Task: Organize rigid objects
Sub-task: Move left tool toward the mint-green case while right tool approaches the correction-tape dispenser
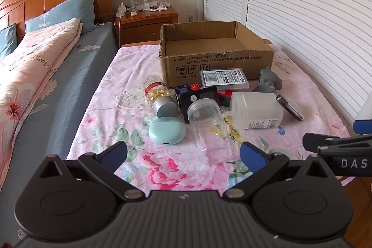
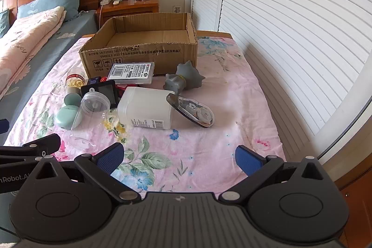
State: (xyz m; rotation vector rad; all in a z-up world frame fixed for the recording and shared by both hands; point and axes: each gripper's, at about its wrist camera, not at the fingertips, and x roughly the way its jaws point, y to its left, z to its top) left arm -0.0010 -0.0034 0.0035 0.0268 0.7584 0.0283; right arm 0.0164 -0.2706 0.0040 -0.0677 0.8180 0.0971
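An empty cardboard box (image 1: 216,55) (image 2: 144,48) stands at the far end of a floral cloth. In front of it lie a clear jar (image 1: 209,124) (image 2: 90,115), a mint earbud case (image 1: 167,130) (image 2: 66,117), a capsule bottle (image 1: 157,94) (image 2: 74,83), a white plastic bottle (image 1: 255,112) (image 2: 146,109), a flat clear card case (image 1: 224,78) (image 2: 132,72), a black gadget (image 1: 200,97) (image 2: 104,90), a grey toy (image 1: 267,81) (image 2: 183,78) and a dark oval case (image 1: 290,107) (image 2: 193,112). My left gripper (image 1: 183,155) is open near the jar. My right gripper (image 2: 179,158) is open over bare cloth.
A bed with a pink quilt (image 1: 34,62) and blue pillows lies to the left. A wooden nightstand (image 1: 146,22) with a small fan stands behind. White louvred doors (image 1: 302,15) run along the right. The right gripper's side (image 1: 344,150) shows at the left view's right edge.
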